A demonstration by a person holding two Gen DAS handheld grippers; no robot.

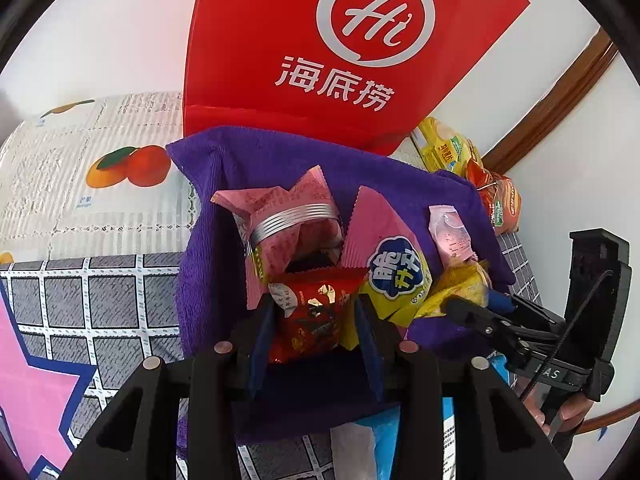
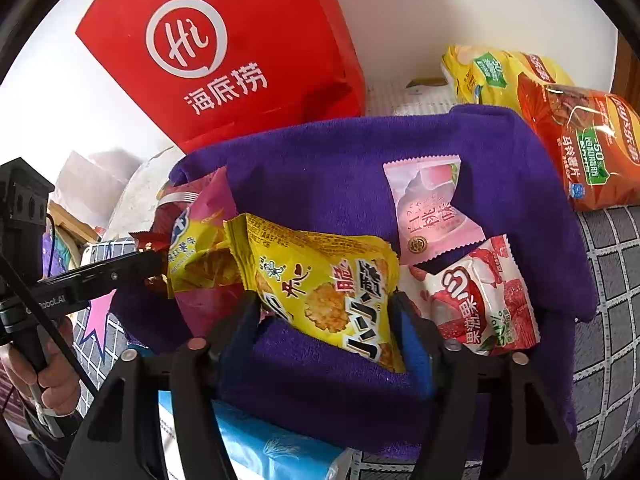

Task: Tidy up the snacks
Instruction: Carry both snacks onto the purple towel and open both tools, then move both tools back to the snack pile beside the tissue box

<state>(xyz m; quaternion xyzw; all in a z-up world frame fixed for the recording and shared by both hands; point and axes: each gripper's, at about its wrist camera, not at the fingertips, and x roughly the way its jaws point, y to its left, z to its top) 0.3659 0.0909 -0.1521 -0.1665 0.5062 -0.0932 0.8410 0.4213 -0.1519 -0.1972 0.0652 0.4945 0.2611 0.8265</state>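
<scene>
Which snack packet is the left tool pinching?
The small red packet: it sits squeezed between the left tool fingers. The yellow packet sits between the right tool fingers; the pink ones lie loose.

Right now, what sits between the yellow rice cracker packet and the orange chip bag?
In the right wrist view, a pink peach packet and a red-and-white lychee packet lie on the purple towel between them.

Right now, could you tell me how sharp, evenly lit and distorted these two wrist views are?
Left wrist view: strong fisheye bending with dark corners, the red bag evenly lit and its lettering crisp, the left gripper and its red snack packet sharp. Right wrist view: same curvature, glare on the orange chip bag, the yellow cracker packet legible.
</scene>
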